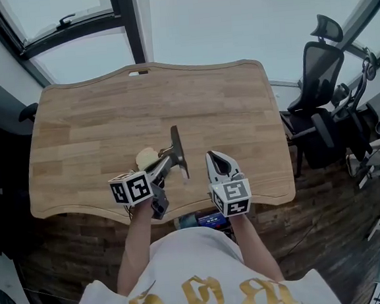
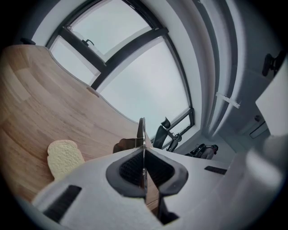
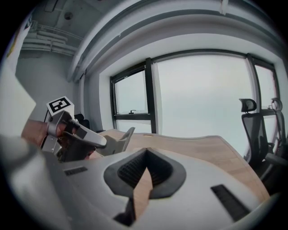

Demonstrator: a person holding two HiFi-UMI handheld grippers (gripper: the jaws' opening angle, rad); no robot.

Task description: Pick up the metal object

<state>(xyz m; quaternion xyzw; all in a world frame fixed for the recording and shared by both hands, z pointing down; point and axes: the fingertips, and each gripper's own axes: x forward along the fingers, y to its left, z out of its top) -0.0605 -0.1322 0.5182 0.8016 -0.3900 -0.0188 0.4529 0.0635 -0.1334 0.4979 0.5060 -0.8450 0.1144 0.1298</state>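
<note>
Office-type workroom showing: wide wooden desk with cable cut-out at far edge standing against tall dark-framed windows; black mesh office chair with headrest sitting at desk's right; wood-plank floor running beneath; exposed pipes running along bare ceiling

Flat grey daylight is pouring through the windows, blowing them out. The table is catching hardly any shadow. Gripper views are bending and darkening at the edges.
</note>
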